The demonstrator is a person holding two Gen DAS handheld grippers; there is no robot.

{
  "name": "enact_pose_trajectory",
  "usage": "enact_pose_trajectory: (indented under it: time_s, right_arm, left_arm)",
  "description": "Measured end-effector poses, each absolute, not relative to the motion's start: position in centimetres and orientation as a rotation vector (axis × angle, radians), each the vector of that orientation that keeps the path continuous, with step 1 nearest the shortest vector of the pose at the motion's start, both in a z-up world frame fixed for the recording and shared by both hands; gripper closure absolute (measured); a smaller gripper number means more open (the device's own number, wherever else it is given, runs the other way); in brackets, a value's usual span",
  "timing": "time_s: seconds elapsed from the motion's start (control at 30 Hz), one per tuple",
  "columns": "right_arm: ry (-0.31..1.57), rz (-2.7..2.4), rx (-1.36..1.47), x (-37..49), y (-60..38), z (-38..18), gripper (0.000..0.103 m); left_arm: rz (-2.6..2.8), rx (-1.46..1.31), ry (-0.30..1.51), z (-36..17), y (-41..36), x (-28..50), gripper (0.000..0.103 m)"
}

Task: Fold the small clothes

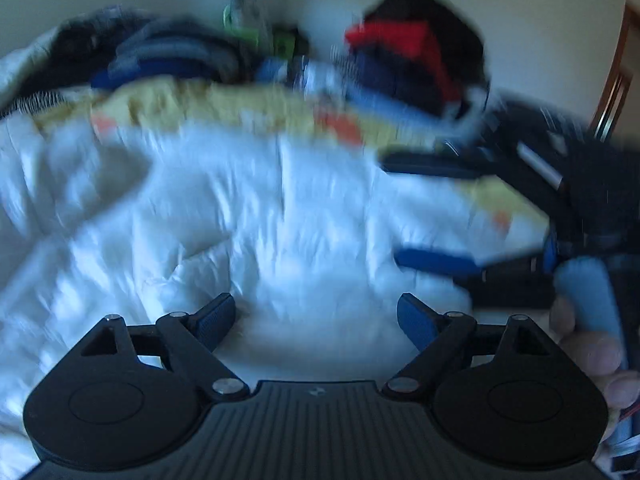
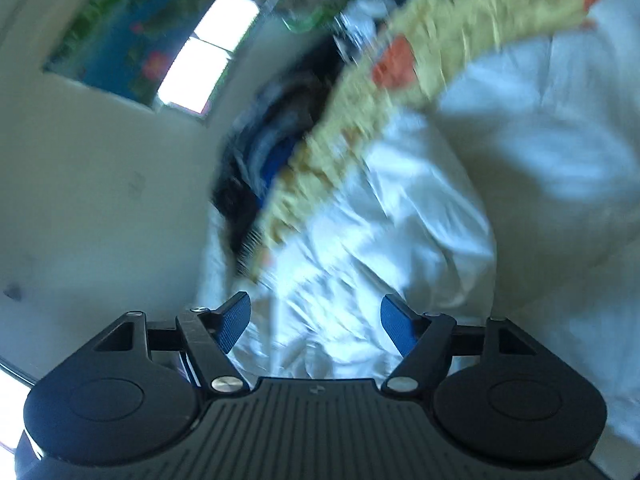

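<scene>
The pictures are blurred. My left gripper [image 1: 316, 320] is open over crumpled white fabric [image 1: 248, 216], with nothing between its blue pads. At the right of the left wrist view my right gripper [image 1: 394, 212] stands open above the same fabric, held by a hand [image 1: 592, 352]. A heap of dark and blue clothes [image 1: 168, 56] lies at the back left. A stack of red and navy clothes [image 1: 404, 60] sits at the back right. In the tilted right wrist view my right gripper [image 2: 316, 322] is open over the white fabric [image 2: 400, 220], its jaws empty.
A yellow blanket with orange patches [image 1: 208, 104] runs across behind the white fabric; it shows again as the yellow blanket [image 2: 420, 60] beside dark clothes [image 2: 272, 140]. A window [image 2: 208, 52] and a floral blue picture [image 2: 120, 28] are on the pale wall. A door frame [image 1: 616, 80] is far right.
</scene>
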State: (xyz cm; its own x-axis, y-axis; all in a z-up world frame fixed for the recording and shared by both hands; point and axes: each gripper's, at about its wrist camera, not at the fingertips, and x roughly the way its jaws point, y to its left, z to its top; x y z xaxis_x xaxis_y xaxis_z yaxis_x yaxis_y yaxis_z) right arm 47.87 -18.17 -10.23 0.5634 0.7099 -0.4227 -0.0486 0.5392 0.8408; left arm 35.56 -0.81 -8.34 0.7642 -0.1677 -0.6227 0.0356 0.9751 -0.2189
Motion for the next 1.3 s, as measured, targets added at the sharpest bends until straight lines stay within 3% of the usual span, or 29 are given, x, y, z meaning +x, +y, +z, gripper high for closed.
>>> enact_pose_trajectory:
  time_s: [0.03, 0.2, 0.3, 0.37, 0.47, 0.67, 0.83, 1.2, 1.3]
  right_arm:
    - [0.884, 0.502, 0.865, 48.0, -17.9, -11.1, 0.032]
    - [0.882, 0.506, 0.901, 47.5, -19.3, -13.7, 0.056]
    - [0.901, 0.487, 0.972, 46.5, -21.2, -12.6, 0.052]
    - [0.798, 0.485, 0.967, 44.1, -23.8, -11.1, 0.039]
    - [0.614, 0.396, 0.979, 40.2, -30.1, -9.3, 0.029]
    - [0.377, 0.024, 1.16, 32.9, -47.7, -9.9, 0.031]
    - [0.416, -0.294, 1.248, 30.7, -57.7, -11.9, 0.031]
    - [0.432, -0.31, 1.215, 36.0, -60.9, -12.9, 0.031]
    - [0.427, -0.356, 1.134, 36.7, -61.0, -12.6, 0.046]
  left_arm:
    - [-0.106, -0.163, 0.671, -9.1, -1.2, 35.2, 0.013]
    - [-0.114, -0.107, 0.645, -10.2, -1.5, 34.6, 0.008]
    - [-0.118, -0.089, 0.654, -10.1, -1.9, 35.1, 0.005]
    - [-0.117, -0.091, 0.653, -10.1, -2.0, 35.3, 0.005]
    - [-0.123, -0.111, 0.645, -10.2, -1.8, 35.3, 0.004]
    - [-0.151, -0.186, 0.622, -10.3, -0.7, 35.0, 0.002]
    - [-0.154, -0.206, 0.615, -10.3, -0.6, 34.8, 0.002]
    - [-0.147, -0.193, 0.617, -10.3, -0.6, 34.8, 0.002]
    - [-0.148, -0.195, 0.616, -10.3, -0.6, 34.8, 0.002]
